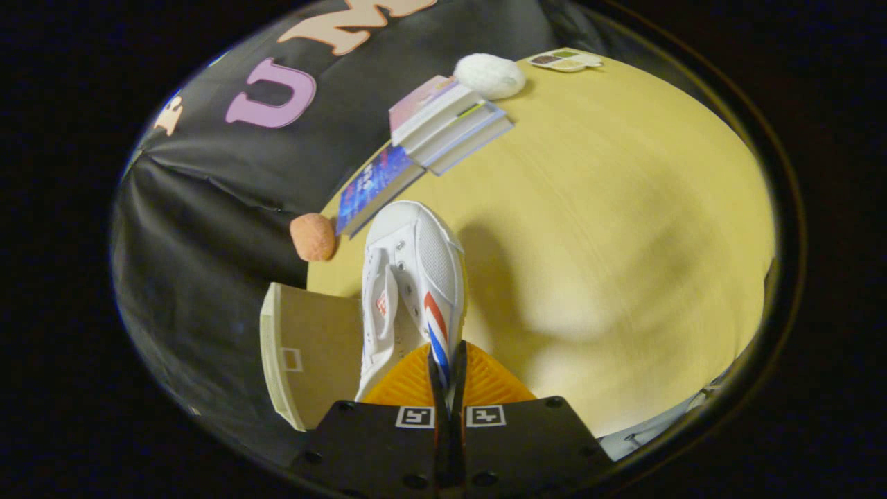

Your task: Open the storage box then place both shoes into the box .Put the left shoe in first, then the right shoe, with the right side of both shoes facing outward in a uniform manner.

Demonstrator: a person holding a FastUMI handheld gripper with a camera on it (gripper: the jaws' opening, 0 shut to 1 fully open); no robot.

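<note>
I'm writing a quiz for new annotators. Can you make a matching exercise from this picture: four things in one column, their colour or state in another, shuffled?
Things:
1. shoe
2. fluffy ball
3. orange ball
4. books

Descriptions:
A. white, beside the stacked books, far beyond the jaws
B. stacked on the yellow table
C. pinched at its side between the gripper jaws
D. at the table's edge, next to a blue book

Pairs: 1-C, 2-A, 3-D, 4-B

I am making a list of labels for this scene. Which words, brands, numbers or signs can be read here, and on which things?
No text can be read here.
Shoe, gripped by the fingers: red tongue mark, blurred.
Blue book: cover print too small.
Finger bases: square coded markers, no words.
Card beyond the books: unreadable.
</note>
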